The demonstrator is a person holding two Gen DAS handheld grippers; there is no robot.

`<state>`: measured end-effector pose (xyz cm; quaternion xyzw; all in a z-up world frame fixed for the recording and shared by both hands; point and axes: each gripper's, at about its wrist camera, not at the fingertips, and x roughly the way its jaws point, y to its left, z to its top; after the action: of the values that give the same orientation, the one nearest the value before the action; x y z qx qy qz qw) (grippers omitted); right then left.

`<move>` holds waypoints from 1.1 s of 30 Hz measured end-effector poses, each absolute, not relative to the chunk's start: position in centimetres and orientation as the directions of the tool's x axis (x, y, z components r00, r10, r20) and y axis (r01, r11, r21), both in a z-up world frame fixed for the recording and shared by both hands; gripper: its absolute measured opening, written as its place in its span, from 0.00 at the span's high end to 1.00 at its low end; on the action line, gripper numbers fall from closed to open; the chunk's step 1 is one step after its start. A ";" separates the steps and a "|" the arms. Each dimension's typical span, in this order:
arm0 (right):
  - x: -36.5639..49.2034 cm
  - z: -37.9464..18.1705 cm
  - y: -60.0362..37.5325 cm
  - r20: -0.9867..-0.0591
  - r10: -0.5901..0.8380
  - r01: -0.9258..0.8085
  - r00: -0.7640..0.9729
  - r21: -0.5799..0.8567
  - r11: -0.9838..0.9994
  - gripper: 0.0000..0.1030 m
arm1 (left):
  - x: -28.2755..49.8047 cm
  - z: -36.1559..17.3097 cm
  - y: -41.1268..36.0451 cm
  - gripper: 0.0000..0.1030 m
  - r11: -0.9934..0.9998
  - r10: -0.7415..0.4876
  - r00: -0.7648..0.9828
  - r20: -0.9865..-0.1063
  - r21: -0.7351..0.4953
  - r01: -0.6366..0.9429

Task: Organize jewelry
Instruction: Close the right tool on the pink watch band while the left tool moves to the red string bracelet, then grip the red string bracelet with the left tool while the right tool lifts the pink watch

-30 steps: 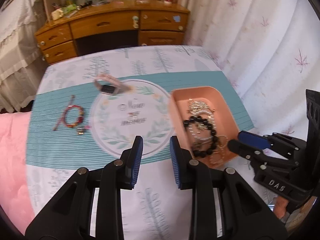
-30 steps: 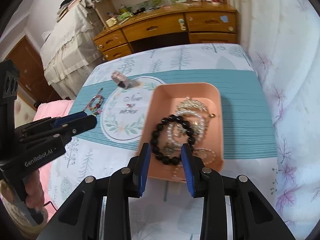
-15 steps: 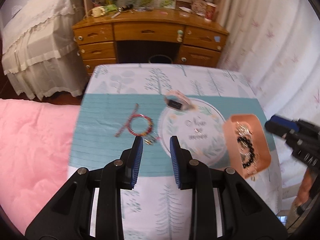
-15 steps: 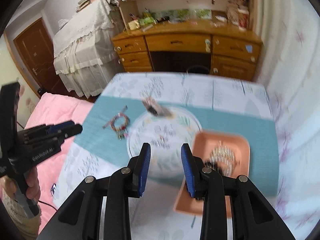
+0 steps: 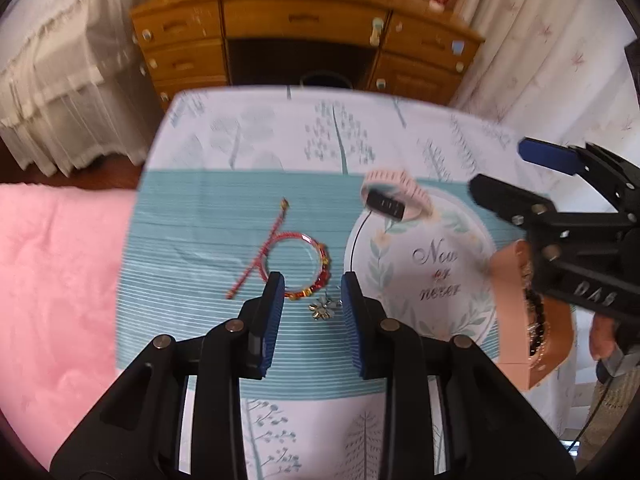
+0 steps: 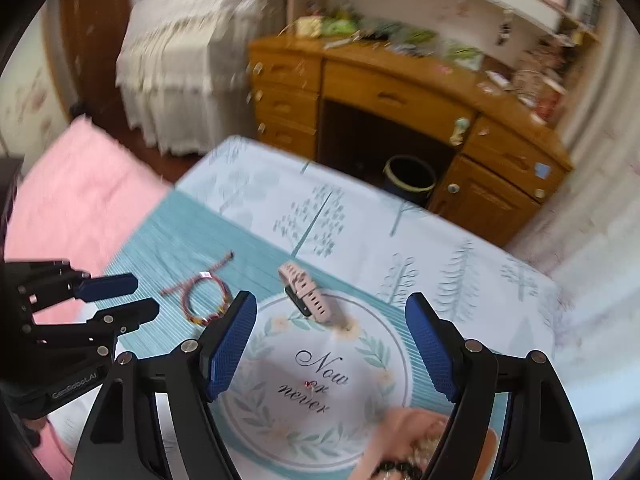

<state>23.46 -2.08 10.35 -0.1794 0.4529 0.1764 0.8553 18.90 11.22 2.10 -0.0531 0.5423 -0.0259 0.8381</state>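
On the teal and white tablecloth [image 5: 224,216], the red bracelet [image 5: 298,264] and a small silver charm [image 5: 323,309] lie just before the left gripper [image 5: 312,312], whose narrow jaws hold nothing. The right gripper [image 6: 331,348] has just been opening, and its wide jaws are empty above the printed circle, near the pink watch [image 6: 306,294]. The pink tray [image 5: 510,312] with other jewelry stands at the right.

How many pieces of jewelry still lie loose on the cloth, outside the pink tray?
3: a red bracelet on the teal band, a small silver charm beside it, and a pink watch by the printed circle's edge. Smaller pieces may go unseen.
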 end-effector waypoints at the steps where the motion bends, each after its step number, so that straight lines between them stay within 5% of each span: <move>1: 23.9 9.2 -1.8 -0.843 0.140 -0.478 0.520 -0.151 0.865 0.24 | 19.3 0.9 11.1 0.75 0.992 -0.107 0.390 -0.915 -0.123 -0.017; 9: 28.1 0.4 -1.8 -0.882 0.145 -0.480 0.448 -0.101 0.872 0.28 | 21.4 -4.1 10.8 0.75 0.987 -0.133 0.317 -0.939 -0.154 -0.040; 14: 29.8 -4.1 -1.3 -0.917 0.154 -0.484 0.368 -0.047 0.874 0.82 | 22.3 -5.1 10.4 0.75 0.988 -0.132 0.309 -0.942 -0.149 -0.032; 26: 27.6 -2.3 -4.7 -0.901 0.205 -0.362 0.382 0.058 0.930 0.86 | 24.1 -6.7 8.6 0.75 0.997 -0.072 0.281 -0.957 -0.078 -0.009; 30: 26.3 -1.4 -5.6 -0.898 0.220 -0.360 0.381 0.075 0.930 0.86 | 24.1 -6.7 8.2 0.89 0.999 -0.037 0.288 -0.957 -0.044 -0.018; 33: 25.4 -1.0 -6.2 -0.895 0.225 -0.357 0.385 0.081 0.931 0.86 | 23.9 -6.6 8.2 0.90 0.998 -0.042 0.288 -0.957 -0.051 -0.024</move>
<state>25.39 -6.21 -1.04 -0.0626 0.5258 0.1755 0.8299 23.91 8.24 -6.63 -0.0275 0.5965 -0.0056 0.8021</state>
